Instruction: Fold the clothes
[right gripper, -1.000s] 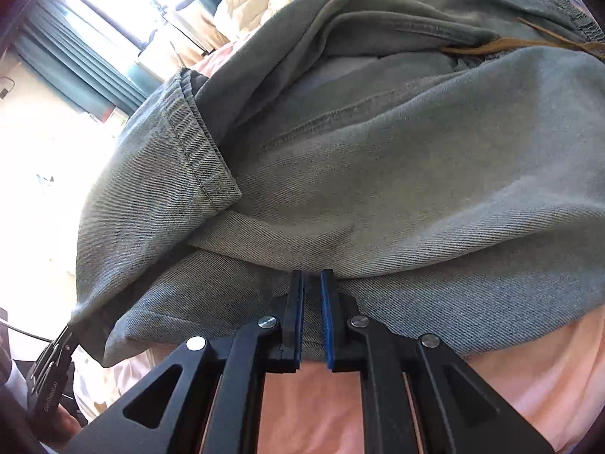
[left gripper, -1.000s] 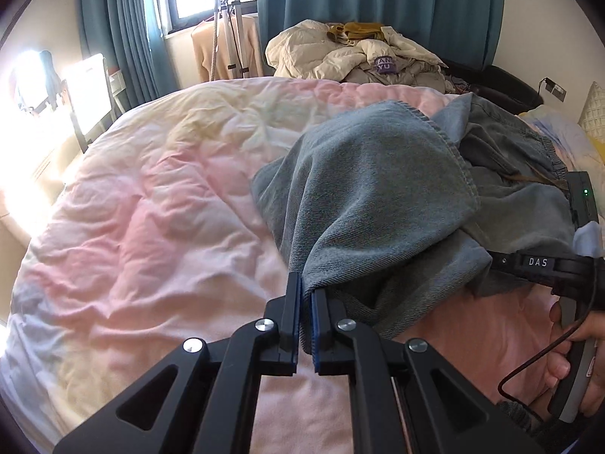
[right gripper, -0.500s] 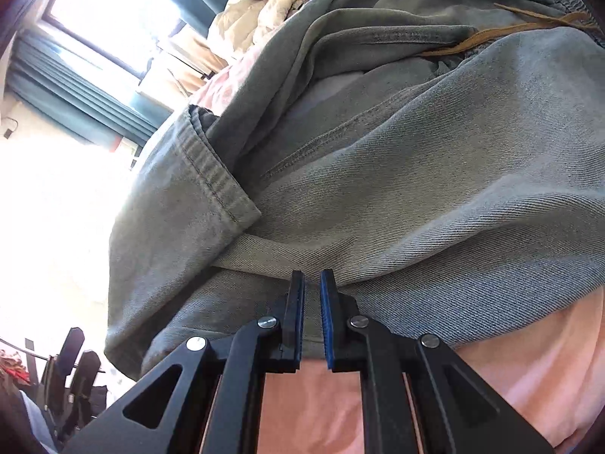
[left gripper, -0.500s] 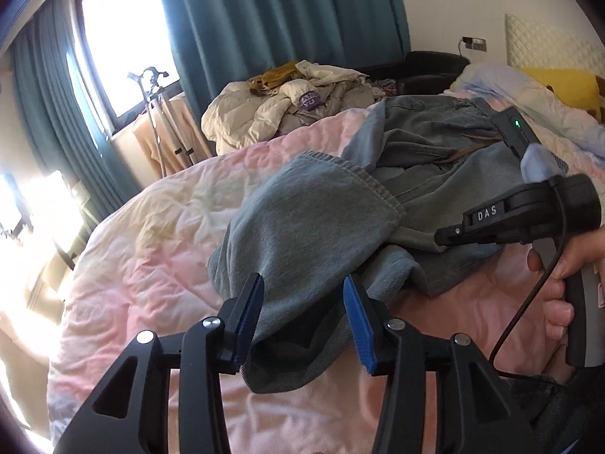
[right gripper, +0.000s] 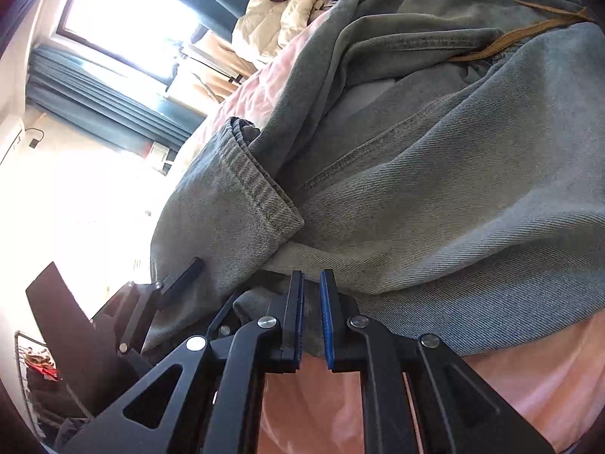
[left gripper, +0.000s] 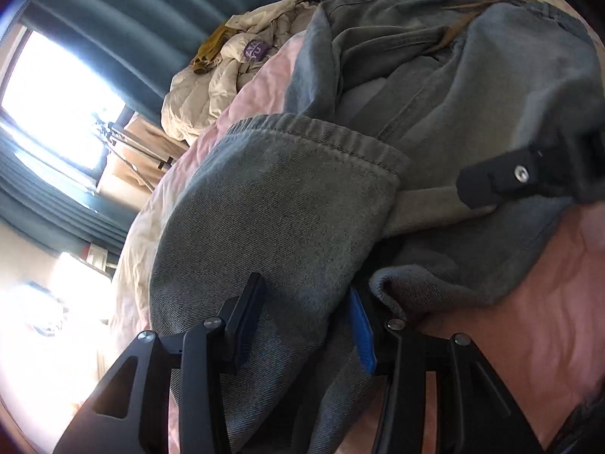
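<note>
handling: your jeans (left gripper: pixel 287 227) look heavy and floppy.
hold: take the hemmed cuff (right gripper: pixel 261 193).
left gripper (left gripper: pixel 306 306): wide, straddling denim.
right gripper (right gripper: pixel 311 295): pinching the fold.

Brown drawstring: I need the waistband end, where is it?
In both wrist views the brown drawstring lies upper right on the grey jeans, far from both hand-held grippers.

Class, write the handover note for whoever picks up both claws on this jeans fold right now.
Left claw: open, jaws straddling the folded-over hemmed leg of the jeans, gripping nothing.
Right claw: nearly shut, pinching the jeans' near edge.
Jeans lie bunched on the pink bedspread, one leg doubled over the body.
Left to do: close the left claw, flatten, finish folding.
</note>
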Demonstrator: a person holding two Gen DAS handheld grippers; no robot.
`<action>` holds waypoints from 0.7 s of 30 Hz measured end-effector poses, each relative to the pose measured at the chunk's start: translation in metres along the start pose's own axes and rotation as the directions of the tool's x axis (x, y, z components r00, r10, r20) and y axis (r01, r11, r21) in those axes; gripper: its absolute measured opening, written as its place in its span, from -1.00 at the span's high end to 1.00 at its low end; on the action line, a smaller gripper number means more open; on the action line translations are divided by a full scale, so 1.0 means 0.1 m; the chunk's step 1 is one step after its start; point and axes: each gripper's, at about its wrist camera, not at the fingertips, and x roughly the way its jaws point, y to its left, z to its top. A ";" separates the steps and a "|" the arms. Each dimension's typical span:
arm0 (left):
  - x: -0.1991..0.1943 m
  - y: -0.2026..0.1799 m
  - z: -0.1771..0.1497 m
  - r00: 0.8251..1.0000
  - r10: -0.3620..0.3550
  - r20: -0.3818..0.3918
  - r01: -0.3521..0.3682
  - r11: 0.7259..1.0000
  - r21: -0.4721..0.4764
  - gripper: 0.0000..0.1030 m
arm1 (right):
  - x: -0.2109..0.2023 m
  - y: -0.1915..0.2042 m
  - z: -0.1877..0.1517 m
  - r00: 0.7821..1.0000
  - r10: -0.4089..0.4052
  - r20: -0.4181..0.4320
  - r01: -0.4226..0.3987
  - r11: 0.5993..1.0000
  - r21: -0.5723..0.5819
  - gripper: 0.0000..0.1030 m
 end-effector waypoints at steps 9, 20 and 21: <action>-0.52 1.03 -0.16 0.972 -0.083 0.222 0.174 0.887 -0.428 0.87 | -0.05 -0.11 -0.02 1.000 -0.025 0.002 0.025 0.999 0.042 0.82; -0.77 2.25 -1.46 0.962 0.040 0.270 0.197 0.583 -0.788 0.88 | -0.15 -0.05 -0.14 0.997 -0.076 0.010 0.076 0.997 0.012 0.82; -0.72 2.31 -1.61 0.967 0.045 0.253 0.186 0.554 -0.811 0.88 | -0.15 -0.04 -0.15 0.997 -0.081 0.007 0.081 0.997 0.010 0.82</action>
